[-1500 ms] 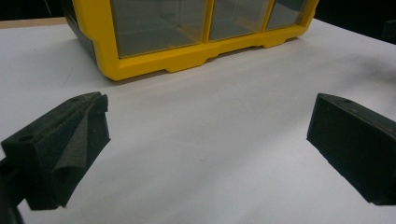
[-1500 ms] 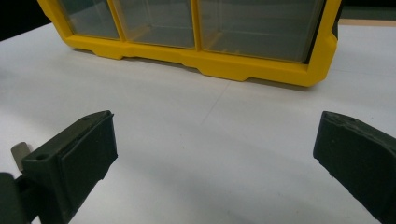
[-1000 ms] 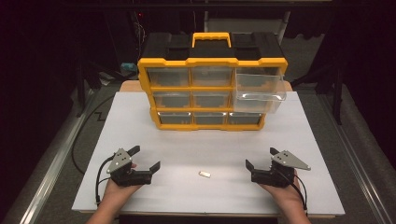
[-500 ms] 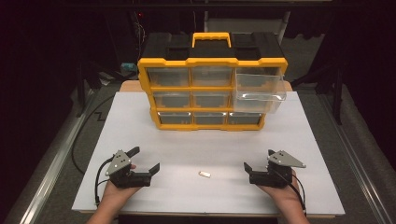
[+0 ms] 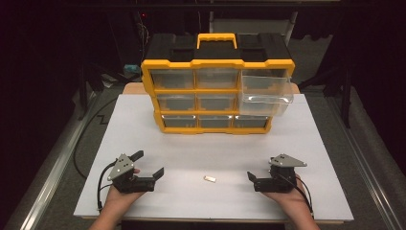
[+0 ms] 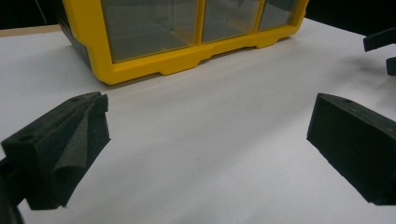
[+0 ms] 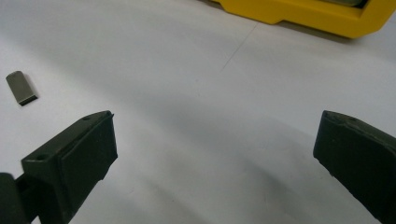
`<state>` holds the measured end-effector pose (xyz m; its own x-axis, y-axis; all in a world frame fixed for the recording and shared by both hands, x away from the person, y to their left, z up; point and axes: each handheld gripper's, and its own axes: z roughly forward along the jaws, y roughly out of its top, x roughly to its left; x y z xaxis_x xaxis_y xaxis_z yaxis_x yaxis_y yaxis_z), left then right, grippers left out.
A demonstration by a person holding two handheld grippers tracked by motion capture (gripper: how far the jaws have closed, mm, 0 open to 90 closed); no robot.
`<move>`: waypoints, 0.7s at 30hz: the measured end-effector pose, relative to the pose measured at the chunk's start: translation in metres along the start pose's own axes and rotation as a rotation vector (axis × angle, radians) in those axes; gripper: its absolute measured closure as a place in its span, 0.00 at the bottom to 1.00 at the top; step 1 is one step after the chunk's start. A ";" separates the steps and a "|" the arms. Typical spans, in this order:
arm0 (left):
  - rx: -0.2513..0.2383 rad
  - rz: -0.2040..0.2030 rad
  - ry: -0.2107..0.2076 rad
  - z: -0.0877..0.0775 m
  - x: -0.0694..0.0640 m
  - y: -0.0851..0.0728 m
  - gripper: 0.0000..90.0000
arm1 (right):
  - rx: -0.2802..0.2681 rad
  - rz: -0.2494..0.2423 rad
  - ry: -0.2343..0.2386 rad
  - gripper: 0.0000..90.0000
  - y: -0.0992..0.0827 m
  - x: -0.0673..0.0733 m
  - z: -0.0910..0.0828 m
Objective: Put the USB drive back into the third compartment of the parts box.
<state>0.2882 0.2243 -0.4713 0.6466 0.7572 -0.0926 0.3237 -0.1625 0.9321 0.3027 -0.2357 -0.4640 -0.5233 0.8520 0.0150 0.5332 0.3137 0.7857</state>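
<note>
Because the small metal piece (image 5: 209, 179) lies flat on the desk (image 5: 306, 148) between the wide-open left tool (image 5: 146, 166) and wide-open right tool (image 5: 253, 180), a pinch may skid it away.

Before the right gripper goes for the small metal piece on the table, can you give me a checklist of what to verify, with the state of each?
1. Right gripper jaws open: ok, wide apart in its own view.
2. Small metal piece free to take: ok, it lies alone on the white table.
3. Piece lined up between the right jaws: not ok, it sits off to their left.
4. Left gripper out of the way: ok, open, apart from the piece.
5. Open drawer ready: ok, pulled out of the yellow organizer.
</note>
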 end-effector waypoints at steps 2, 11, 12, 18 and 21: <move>0.002 0.002 -0.001 0.000 0.000 0.000 0.00 | 0.012 0.000 0.007 0.00 0.000 0.000 0.001; 0.003 0.006 -0.007 0.002 -0.001 0.000 0.00 | 0.039 -0.043 0.050 0.00 0.006 0.008 0.009; 0.003 0.006 -0.006 0.002 -0.001 0.000 0.00 | 0.039 -0.050 0.057 0.00 0.007 0.009 0.010; 0.000 0.007 -0.003 0.001 0.000 0.000 0.00 | 0.055 -0.104 0.100 0.00 0.013 0.022 0.019; 0.001 0.008 -0.003 0.001 0.000 0.000 0.00 | 0.057 -0.114 0.118 0.00 0.016 0.027 0.022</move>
<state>0.2889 0.2236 -0.4721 0.6515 0.7537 -0.0860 0.3189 -0.1692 0.9326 0.3119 -0.1988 -0.4652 -0.6552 0.7554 0.0029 0.5012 0.4318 0.7499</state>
